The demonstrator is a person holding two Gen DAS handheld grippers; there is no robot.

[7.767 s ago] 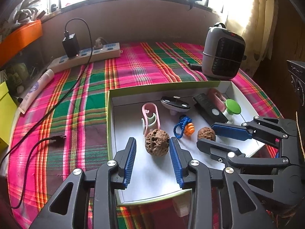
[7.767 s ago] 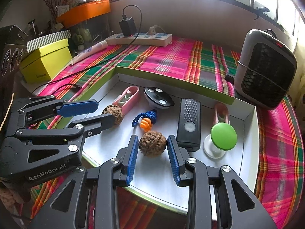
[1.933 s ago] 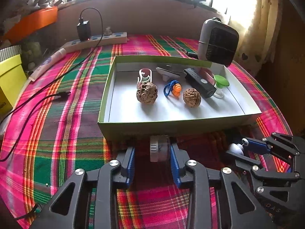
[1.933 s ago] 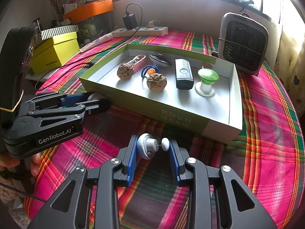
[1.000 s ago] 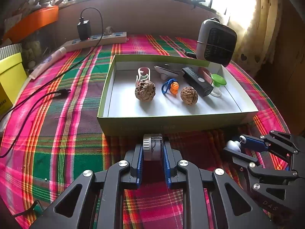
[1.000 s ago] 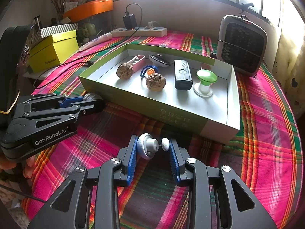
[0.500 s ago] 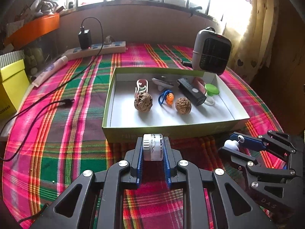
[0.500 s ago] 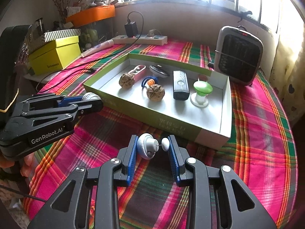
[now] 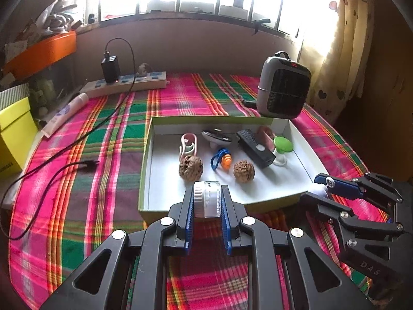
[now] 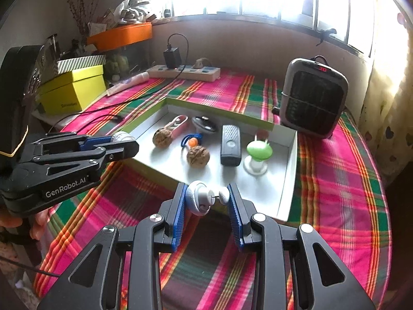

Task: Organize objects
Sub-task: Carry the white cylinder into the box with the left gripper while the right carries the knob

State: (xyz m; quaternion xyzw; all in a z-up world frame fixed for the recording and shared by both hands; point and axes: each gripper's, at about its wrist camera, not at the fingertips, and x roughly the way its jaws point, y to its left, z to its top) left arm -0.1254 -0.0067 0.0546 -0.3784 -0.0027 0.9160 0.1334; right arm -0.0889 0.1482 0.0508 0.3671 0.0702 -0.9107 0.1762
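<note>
Now both tongs (image 9: 207,201) (image 10: 206,198), seemingly higher, reach the tray (image 9: 148,155).

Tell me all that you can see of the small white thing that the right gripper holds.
The white thing is small and looks like plastic. It has a rounded, dome-like body with a greyish face, a thin metal pin coming out of it, and a little white knob on the pin's end. It lies sideways between the pads of the right gripper: the left pad presses the body, the right pad the knob. It is held off the cloth, in front of the box's near wall. Nothing else touches it.
</note>
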